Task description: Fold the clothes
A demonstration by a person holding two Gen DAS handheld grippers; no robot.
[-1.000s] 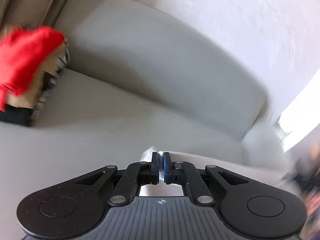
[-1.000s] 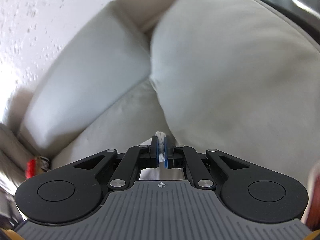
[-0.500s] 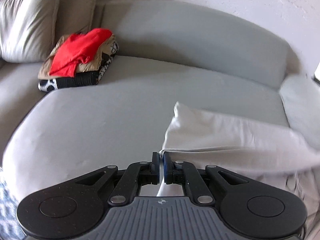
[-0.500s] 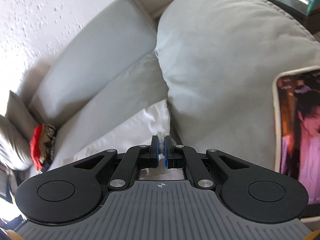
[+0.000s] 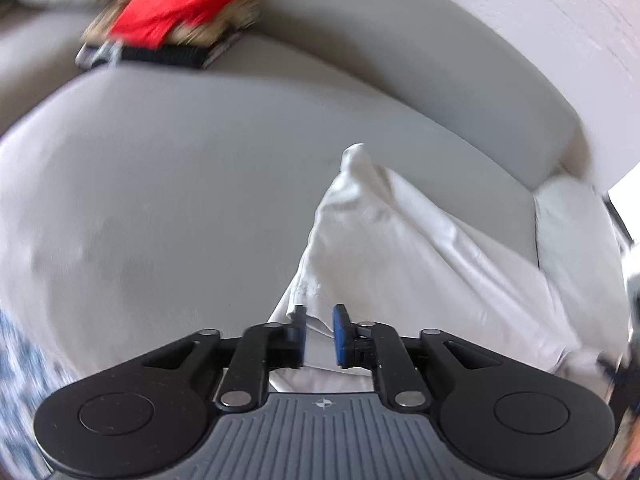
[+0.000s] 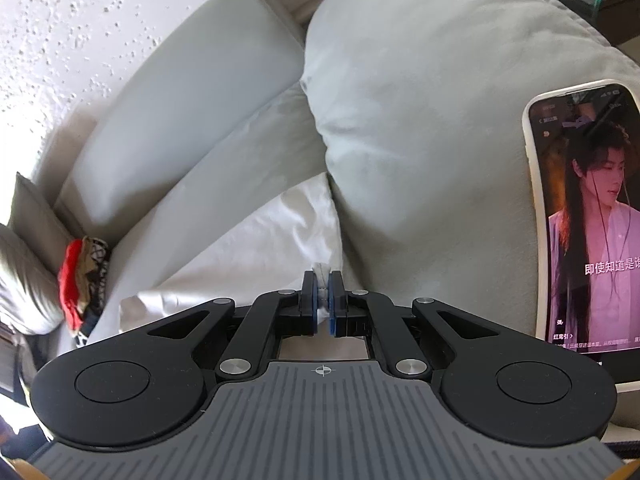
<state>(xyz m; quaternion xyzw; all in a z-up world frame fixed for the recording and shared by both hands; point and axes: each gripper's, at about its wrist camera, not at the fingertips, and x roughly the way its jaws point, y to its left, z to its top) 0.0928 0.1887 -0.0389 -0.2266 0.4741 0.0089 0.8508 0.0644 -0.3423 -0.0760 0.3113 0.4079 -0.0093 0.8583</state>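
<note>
A white garment [image 5: 400, 248] lies spread on the grey sofa seat [image 5: 160, 184]. My left gripper [image 5: 319, 330] is open, its jaws a little apart over the garment's near edge, holding nothing. My right gripper [image 6: 323, 298] is shut on a bunched bit of the same white garment [image 6: 256, 248], beside a big grey cushion [image 6: 420, 128].
A pile of folded clothes with a red piece on top [image 5: 176, 12] sits at the sofa's far end; it also shows in the right wrist view [image 6: 80, 280]. A phone [image 6: 584, 216] with a lit screen leans on the cushion at right. The sofa back [image 5: 420, 72] runs behind.
My left gripper has opened and let go of the white garment, which now lies on the seat. My right gripper stays shut on its corner and has lowered slightly.
</note>
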